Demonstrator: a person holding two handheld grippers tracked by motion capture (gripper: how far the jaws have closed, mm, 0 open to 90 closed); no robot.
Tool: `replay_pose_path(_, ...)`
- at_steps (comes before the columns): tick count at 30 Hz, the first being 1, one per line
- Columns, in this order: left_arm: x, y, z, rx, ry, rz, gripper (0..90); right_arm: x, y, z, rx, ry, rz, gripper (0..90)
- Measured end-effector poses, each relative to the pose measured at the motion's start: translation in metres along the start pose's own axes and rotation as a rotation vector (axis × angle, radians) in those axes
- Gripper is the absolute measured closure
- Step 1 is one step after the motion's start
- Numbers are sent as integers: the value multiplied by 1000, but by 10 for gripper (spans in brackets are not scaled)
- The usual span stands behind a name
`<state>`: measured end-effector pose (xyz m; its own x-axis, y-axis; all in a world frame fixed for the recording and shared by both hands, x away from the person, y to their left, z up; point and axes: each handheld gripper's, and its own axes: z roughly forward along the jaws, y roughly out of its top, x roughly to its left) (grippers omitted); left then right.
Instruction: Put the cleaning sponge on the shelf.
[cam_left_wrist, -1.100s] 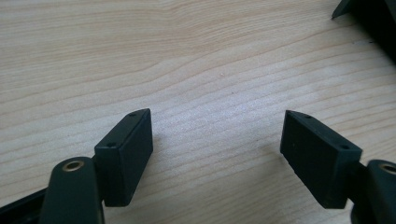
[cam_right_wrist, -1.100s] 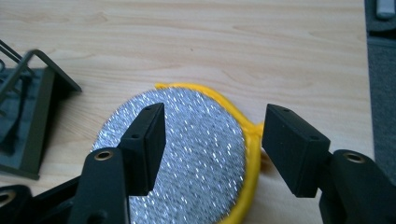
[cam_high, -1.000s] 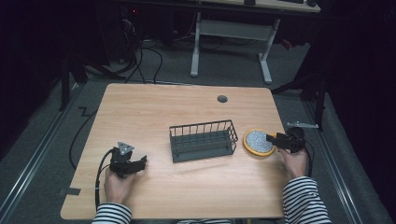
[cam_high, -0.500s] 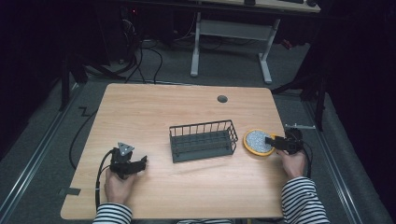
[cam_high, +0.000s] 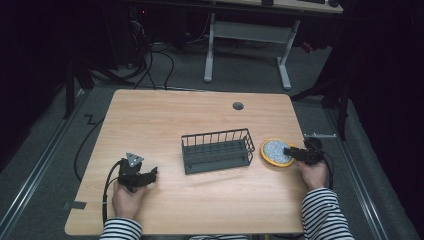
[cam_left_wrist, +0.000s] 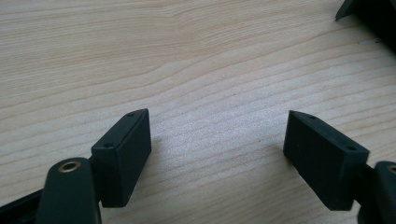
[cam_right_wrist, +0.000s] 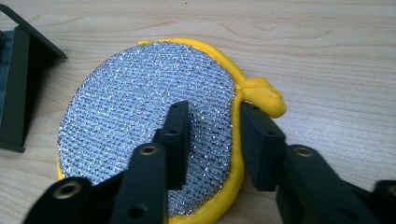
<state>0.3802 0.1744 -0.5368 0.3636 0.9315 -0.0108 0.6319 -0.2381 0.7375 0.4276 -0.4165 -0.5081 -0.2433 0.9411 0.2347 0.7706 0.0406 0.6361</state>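
Note:
A round scrub sponge (cam_high: 274, 150), yellow with a silver mesh top (cam_right_wrist: 140, 107), lies flat on the table just right of a black wire basket (cam_high: 216, 150). My right gripper (cam_high: 292, 151) reaches in from the sponge's right side. Its jaws have just been closing. In the right gripper view they pinch the sponge's near right edge (cam_right_wrist: 212, 109), one pad on the silver mesh and the other against the yellow rim. My left gripper (cam_high: 152, 174) rests at the front left of the table, open, with bare wood between its jaws (cam_left_wrist: 217, 126).
The wooden table (cam_high: 165, 120) has a small round cable hole (cam_high: 238, 106) near its far edge. The basket's dark corner (cam_right_wrist: 14, 93) stands just left of the sponge. Desk legs (cam_high: 210, 50) and cables lie on the floor beyond.
My right gripper has edged left onto the sponge's rim and its jaws have narrowed around it. My left hand and gripper have stayed put.

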Motion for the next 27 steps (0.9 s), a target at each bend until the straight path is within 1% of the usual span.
replay_pose_path(1, 0, 0, 0, 0, 0, 0, 238, 1, 0, 0, 0, -2, -16, 726)
replay_pose_path(4, 0, 0, 0, 0, 1, -1, 238, 5, 2, 0, 1, -24, -63, 782)
replay_pose_path(5, 0, 0, 0, 0, 1, -1, 238, 5, 2, 0, 1, -24, -63, 782)
replay_pose_path(6, 0, 0, 0, 0, 1, -1, 238, 8, 2, 0, 4, -38, -83, 801)
replay_pose_path(12, 0, 0, 0, 0, 1, -1, 238, 12, 2, -1, -6, -55, -105, 825)
replay_pose_path(15, 0, 0, 0, 0, 1, -1, 238, 13, 2, -2, -13, -55, -110, 829)
replay_pose_path(17, 0, 0, 0, 0, 1, -1, 238, 14, 3, -3, -19, -52, -117, 830)
replay_pose_path(23, 0, 0, 0, 0, 1, -2, 238, 16, 6, -5, -32, -34, -118, 831)
replay_pose_path(24, 0, 0, 0, 0, 1, -2, 239, 18, 7, -7, -35, -25, -125, 831)
replay_pose_path(27, 0, 0, 0, -1, 1, -2, 239, 21, 10, -12, -45, -19, -143, 832)
